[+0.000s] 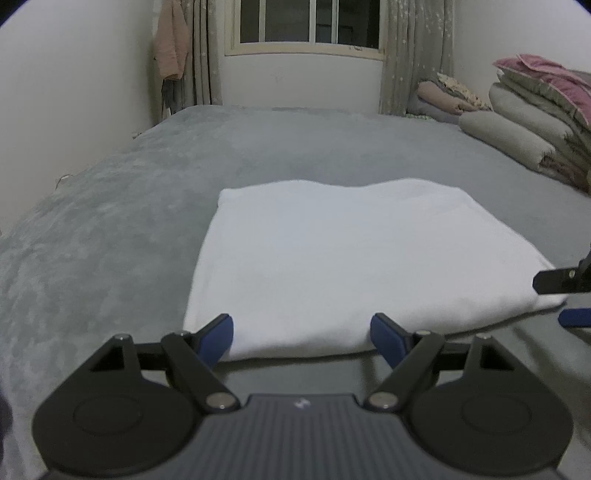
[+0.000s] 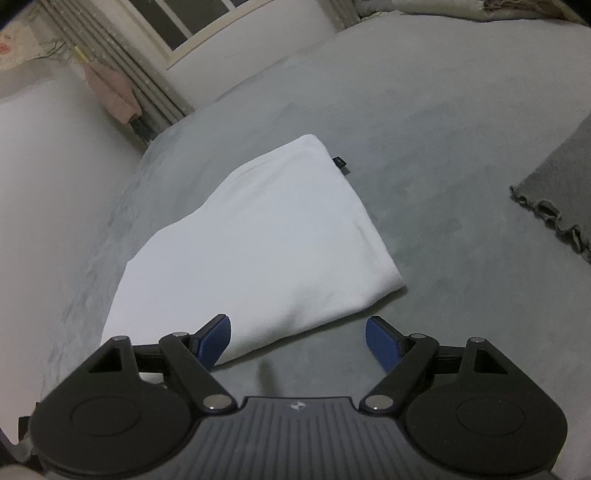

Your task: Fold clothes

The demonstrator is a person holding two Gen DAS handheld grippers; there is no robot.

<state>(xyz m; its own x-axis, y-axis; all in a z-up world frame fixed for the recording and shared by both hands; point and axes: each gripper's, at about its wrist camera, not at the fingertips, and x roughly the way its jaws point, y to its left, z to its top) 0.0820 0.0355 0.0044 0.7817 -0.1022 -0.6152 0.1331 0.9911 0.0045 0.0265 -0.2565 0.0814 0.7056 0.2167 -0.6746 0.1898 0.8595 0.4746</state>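
Here, folded white garment [image 1: 332, 258] just ahead of both spread, empty grippers, left [image 1: 302, 338], right [image 2: 298, 338]

Dim, flat indoor light with a cool grey cast, the dark window [image 1: 310, 22] giving nothing, the folded white cotton garment [image 1: 347, 258] nearly blown out, soft shadows under it, heavy fisheye bending and dark corners, slight softness throughout.

surface: grey bed [image 1: 258, 147] | on it: folded white garment [image 1: 351, 258], grey cloth [image 2: 561, 184], stacked bedding [image 1: 535, 122]
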